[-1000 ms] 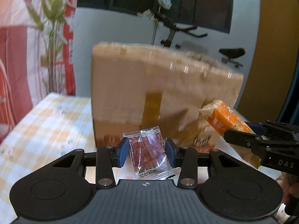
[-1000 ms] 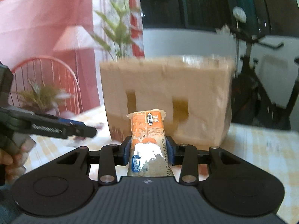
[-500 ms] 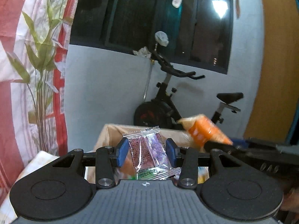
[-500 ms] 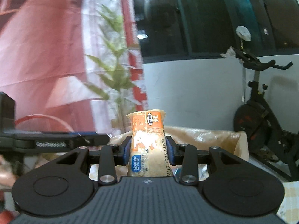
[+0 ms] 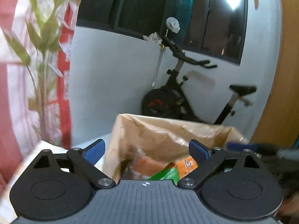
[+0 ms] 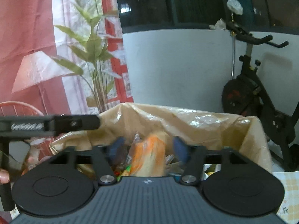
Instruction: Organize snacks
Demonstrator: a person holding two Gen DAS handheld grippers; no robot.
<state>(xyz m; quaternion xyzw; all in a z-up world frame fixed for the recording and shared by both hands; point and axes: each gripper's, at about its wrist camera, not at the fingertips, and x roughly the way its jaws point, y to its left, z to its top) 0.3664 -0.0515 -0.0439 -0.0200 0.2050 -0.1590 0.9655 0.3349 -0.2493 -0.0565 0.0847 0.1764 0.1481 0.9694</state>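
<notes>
- The snacks sit inside an open cardboard box (image 5: 149, 136) that has a thin plastic liner (image 6: 186, 119) over its rim.
- In the left wrist view, a green packet (image 5: 166, 174) and an orange packet (image 5: 186, 165) lie in the box with some see-through wrappers.
- In the right wrist view, an orange snack pack (image 6: 149, 155) looks blurry. It is between the blue pads of the right gripper (image 6: 148, 147), over the box, and the pads do not press on it.
- The right gripper's jaws are opening and stand apart.
- The left gripper (image 5: 146, 147) is above the near edge of the box. Its jaws are opening too and stand wide apart, with nothing between them but the view down into the box.
- The tip of the right gripper shows at the right edge of the left wrist view, beside the box.
- The left gripper shows as a dark bar at the left of the right wrist view, with a person's fingers (image 6: 3, 177) on its handle.
- The box stands on a table with a yellow checked cloth (image 6: 287, 186).
- Behind the box is a black exercise bike (image 5: 179, 100) by a pale wall.
- A tall green plant (image 6: 93, 56) stands to the left, in front of a red and white curtain (image 6: 28, 28).
</notes>
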